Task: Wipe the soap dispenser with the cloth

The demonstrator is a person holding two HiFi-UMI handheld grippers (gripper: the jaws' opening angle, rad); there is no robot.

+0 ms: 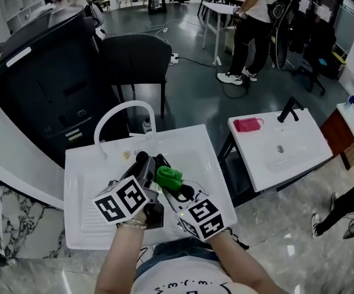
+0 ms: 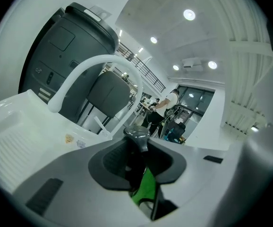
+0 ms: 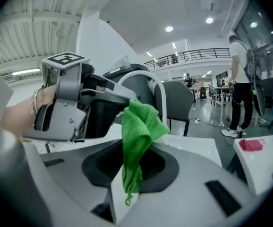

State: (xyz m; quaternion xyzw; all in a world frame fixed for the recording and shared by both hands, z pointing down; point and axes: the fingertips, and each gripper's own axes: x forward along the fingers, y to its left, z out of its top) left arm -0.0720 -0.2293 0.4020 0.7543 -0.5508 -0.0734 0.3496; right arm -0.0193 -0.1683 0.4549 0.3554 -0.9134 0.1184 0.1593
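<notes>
While two hand-held grippers hung over the white sink [image 1: 85, 182], the job's items sat btwn them above its basin. The L gripper [image 2: 139, 161] had its jaws clamped on the dark soap dispenser [image 2: 137, 137], w/ the grey pump head showing above the pads. The R gripper [image 3: 134, 175] had its jaws closed on a green cloth [image 3: 140, 122], pinched low down. The cloth's bunched top lay against the dispenser's side, over the middle of the sink. At the sink's back edge rose a curved white tap [image 1: 123, 108]. Beyond that edge stood a big dark machine [image 1: 48, 66] & a black chair [image 1: 134, 57]. Right of the sink, apart from it, was a 2nd white basin [image 1: 299, 152] w/ a pink rag [image 1: 247, 124] on it. Farther back from the sink, a bystander [image 1: 250, 23] stood on the grey floor.
</notes>
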